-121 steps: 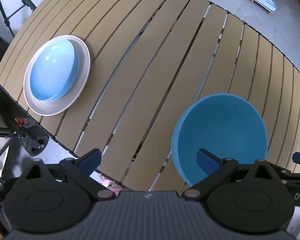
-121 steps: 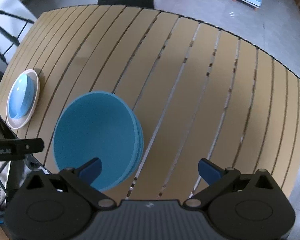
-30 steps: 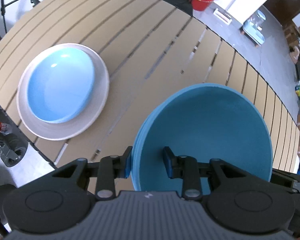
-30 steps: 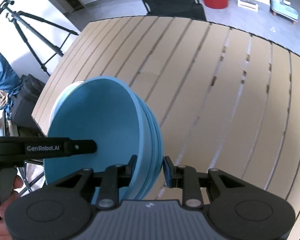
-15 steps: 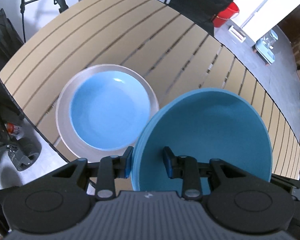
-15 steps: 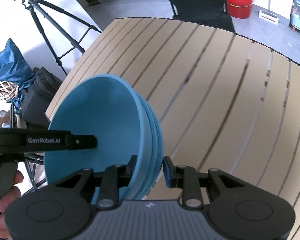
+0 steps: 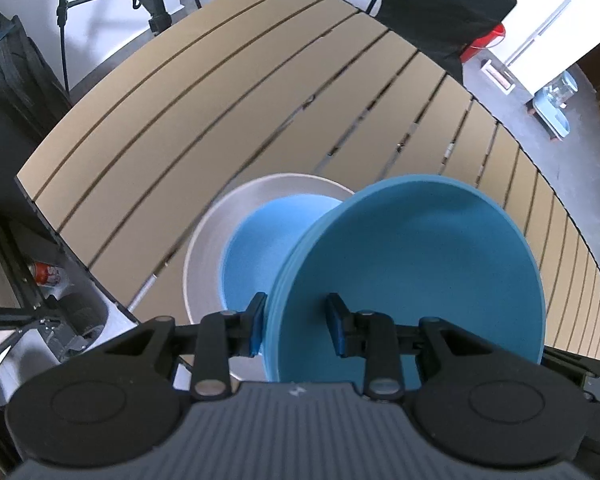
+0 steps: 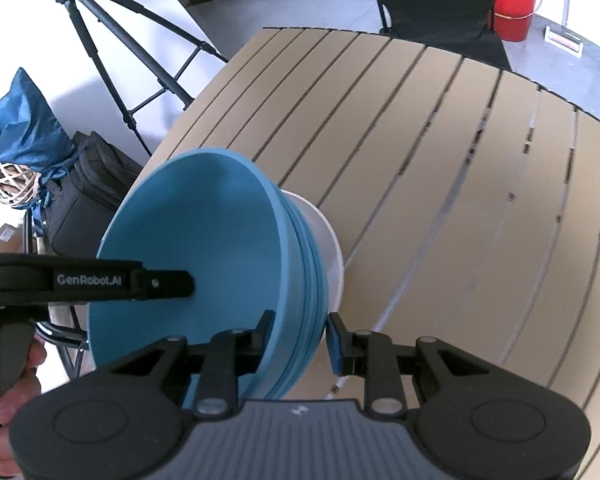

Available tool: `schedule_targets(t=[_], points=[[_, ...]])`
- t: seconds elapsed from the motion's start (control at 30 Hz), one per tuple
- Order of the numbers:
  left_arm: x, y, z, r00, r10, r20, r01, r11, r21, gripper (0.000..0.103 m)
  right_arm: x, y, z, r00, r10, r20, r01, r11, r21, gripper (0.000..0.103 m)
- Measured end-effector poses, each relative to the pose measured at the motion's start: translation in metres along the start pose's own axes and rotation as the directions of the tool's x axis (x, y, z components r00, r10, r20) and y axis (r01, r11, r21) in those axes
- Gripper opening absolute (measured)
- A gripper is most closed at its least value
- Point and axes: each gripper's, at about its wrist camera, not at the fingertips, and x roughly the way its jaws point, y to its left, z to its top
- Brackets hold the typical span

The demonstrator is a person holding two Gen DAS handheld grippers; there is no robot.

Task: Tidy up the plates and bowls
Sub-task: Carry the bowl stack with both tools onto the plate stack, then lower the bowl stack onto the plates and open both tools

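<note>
A stack of dark blue bowls [image 7: 412, 280] hangs above the slatted wooden table [image 7: 228, 92], carried by both tools at once. The left gripper [image 7: 296, 330] is clamped on the stack's near-left rim, 1 pad outside the wall and 1 inside the top bowl. The right gripper [image 8: 300, 336] is clamped on the opposite rim, again with the layered rims between its 2 pads. The stack is tilted and partly overlaps a white plate [image 7: 204, 256] that lies on the table close to the near-left edge. In that plate sits a light blue bowl [image 7: 256, 248], with nothing visible inside it; the top dark bowl is bare inside too. Beyond the plate the table's planks run open toward the far side. Off the left edge stand a tripod [image 8: 112, 32] and a black bag [image 8: 88, 184].
</note>
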Motion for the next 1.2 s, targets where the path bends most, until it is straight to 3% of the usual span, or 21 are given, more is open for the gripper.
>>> schedule_targets(t=[0.5, 1.07, 1.13, 1.2], points=[[0.045, 0.034, 0.025, 0.999, 0.002, -0.037, -0.002, 1.0, 0.007, 0.032, 0.062, 0.012, 0.011, 0.999, -0.022, -0.04, 0.023, 1.0, 0.018, 0.025], [0.048, 0.034, 0.029, 0.999, 0.008, -0.037, -0.008, 1.0, 0.011, 0.033, 0.07, 0.007, 0.014, 0.999, -0.005, -0.04, 0.007, 0.999, 0.046, 0.025], [0.047, 0.033, 0.029, 0.999, 0.012, -0.033, -0.012, 1.0, 0.016, 0.036, 0.07, 0.006, 0.015, 0.999, -0.006, -0.049, 0.008, 0.998, 0.055, 0.025], [0.044, 0.033, 0.029, 0.999, 0.026, -0.023, -0.026, 0.999, 0.02, 0.047, 0.068, 0.006, 0.016, 0.999, -0.002, -0.047, 0.005, 0.998, 0.056, 0.027]])
